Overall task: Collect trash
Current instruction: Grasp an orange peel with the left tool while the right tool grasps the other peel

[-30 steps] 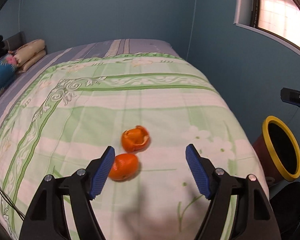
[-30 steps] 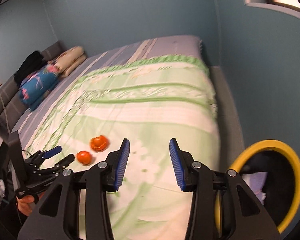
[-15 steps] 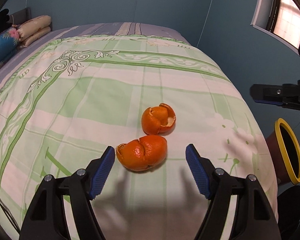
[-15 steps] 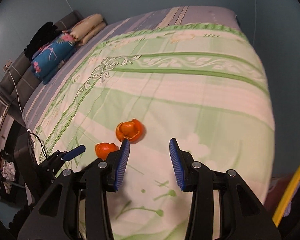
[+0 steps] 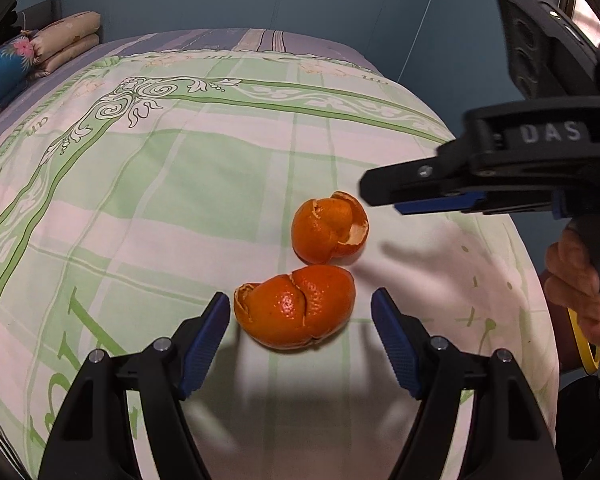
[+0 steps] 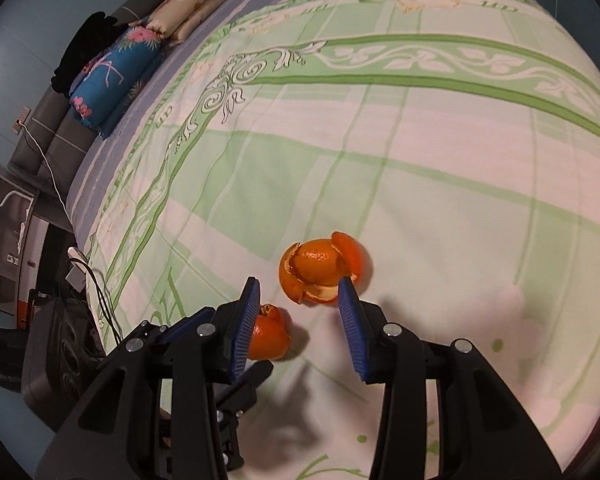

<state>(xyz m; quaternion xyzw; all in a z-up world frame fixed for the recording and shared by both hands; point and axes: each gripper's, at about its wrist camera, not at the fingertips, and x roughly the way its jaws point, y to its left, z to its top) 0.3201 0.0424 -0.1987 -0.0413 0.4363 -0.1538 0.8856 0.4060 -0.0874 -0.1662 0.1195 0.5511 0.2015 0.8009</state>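
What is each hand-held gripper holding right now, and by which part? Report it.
Nothing is held. The left hand-held gripper stands open around the near orange peel, pads clear. The right hand-held gripper is open by the far orange peel.

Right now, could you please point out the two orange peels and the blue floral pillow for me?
Nearer orange peel [image 5: 296, 306], left wrist view, middle of its outer skin.
Farther orange peel [image 5: 328, 226], left wrist view, its curled shell.
Blue floral pillow [image 6: 112, 76], right wrist view, its printed side.

left gripper [image 5: 300, 332] fingers apart, right gripper [image 6: 300, 316] narrower

Two orange tangerine peels [image 5: 296, 306] [image 5: 329, 227] are lying side by side on the green-checked bedspread [image 5: 160, 200], pillows [image 5: 66, 38] sitting behind.
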